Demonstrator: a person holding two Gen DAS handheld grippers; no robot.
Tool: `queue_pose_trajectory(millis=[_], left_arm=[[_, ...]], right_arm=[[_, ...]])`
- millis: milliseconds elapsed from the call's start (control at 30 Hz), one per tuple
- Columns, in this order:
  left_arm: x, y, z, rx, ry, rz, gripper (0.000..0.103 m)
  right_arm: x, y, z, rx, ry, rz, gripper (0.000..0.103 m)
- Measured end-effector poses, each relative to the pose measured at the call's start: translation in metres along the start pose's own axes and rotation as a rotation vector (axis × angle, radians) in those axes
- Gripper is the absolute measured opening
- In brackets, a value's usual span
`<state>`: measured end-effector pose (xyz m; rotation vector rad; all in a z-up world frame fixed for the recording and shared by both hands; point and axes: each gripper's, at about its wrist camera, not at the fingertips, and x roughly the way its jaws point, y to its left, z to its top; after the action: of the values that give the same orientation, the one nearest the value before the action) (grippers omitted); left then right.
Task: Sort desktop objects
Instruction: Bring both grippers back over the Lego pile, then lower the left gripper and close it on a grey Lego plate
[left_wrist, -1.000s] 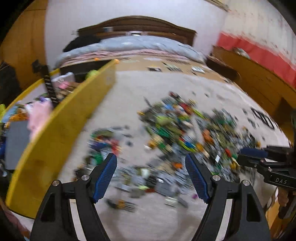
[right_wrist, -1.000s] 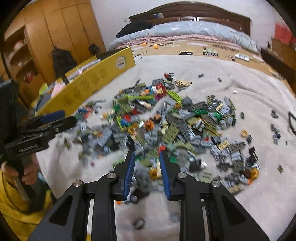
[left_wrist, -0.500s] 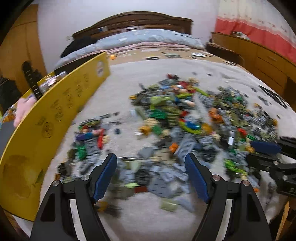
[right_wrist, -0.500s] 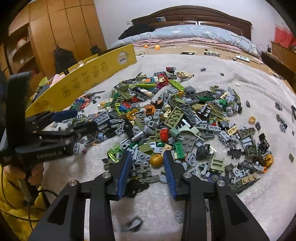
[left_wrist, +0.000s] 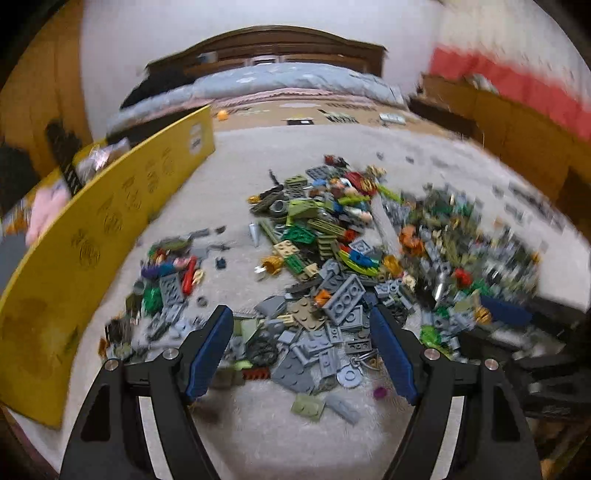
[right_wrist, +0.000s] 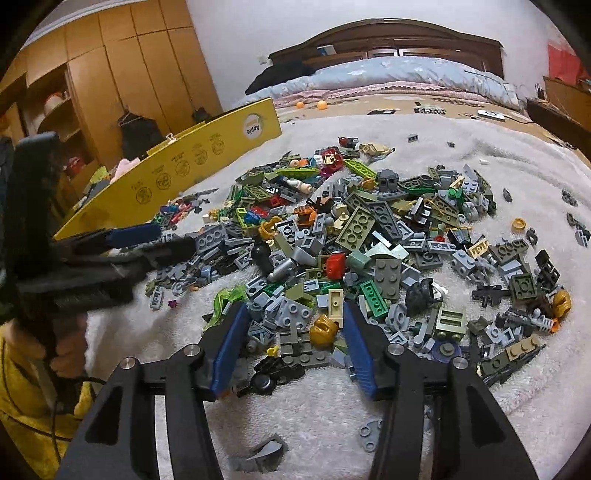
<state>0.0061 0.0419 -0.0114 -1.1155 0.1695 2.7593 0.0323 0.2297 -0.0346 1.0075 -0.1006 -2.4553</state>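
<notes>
Blue-padded fingers (right_wrist: 227, 347) of the right gripper (right_wrist: 291, 332) stand apart and are opening, straddling the near edge of the brick pile (right_wrist: 354, 240); a gold piece (right_wrist: 324, 325) and several grey plates lie loose between the pads, none of them pressed. Fingers (left_wrist: 210, 345) of the left gripper (left_wrist: 301, 332) are spread wide over the near left part of the same pile, with grey plates (left_wrist: 317, 354) lying between them and nothing clamped. Just in front of both grippers the white fleecy cover (right_wrist: 317, 417) carries a few stray pieces, among them an olive plate (left_wrist: 307, 406). In the right wrist view the left gripper (right_wrist: 147, 236) enters from the left, held by a hand (right_wrist: 68, 347) above a yellow sleeve (right_wrist: 22, 413). Farther out, a smaller cluster of coloured bricks (left_wrist: 166, 273) lies apart from the main pile, to its left. Beside it a yellow cardboard panel (right_wrist: 192, 166) stands on edge, running from near left toward the far middle. Beyond the pile, two orange balls (right_wrist: 317, 104) rest on a tan sheet. At the far end a grey quilt (right_wrist: 399, 74) lies against a dark wooden headboard (right_wrist: 388, 40), with a wooden wardrobe (right_wrist: 122, 77) at far left.
</notes>
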Motion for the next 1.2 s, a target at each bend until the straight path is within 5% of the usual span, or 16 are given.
queue_pose_trajectory(millis=[300,500,700,800,1100,1200], left_arm=[[0.013,0.020,0.006,-0.003,-0.026,0.245,0.077],[0.001,0.028,0.004,-0.091,-0.023,0.083,0.077],[0.011,0.012,0.007,-0.039,-0.026,0.073,0.076],[0.016,0.012,0.007,-0.003,-0.019,0.064,0.059],[0.028,0.021,0.004,-0.010,-0.006,0.011,0.053],[0.026,0.020,0.003,-0.015,-0.019,0.002,0.033]], right_arm=[[0.000,-0.005,-0.002,0.007,-0.026,0.032,0.054],[0.000,-0.005,-0.003,0.006,-0.032,0.038,0.054],[0.000,-0.006,-0.003,0.009,-0.038,0.042,0.054],[0.000,-0.006,-0.003,0.011,-0.041,0.044,0.054],[0.000,-0.007,-0.004,0.012,-0.043,0.044,0.054],[0.000,-0.007,-0.004,0.011,-0.044,0.043,0.054]])
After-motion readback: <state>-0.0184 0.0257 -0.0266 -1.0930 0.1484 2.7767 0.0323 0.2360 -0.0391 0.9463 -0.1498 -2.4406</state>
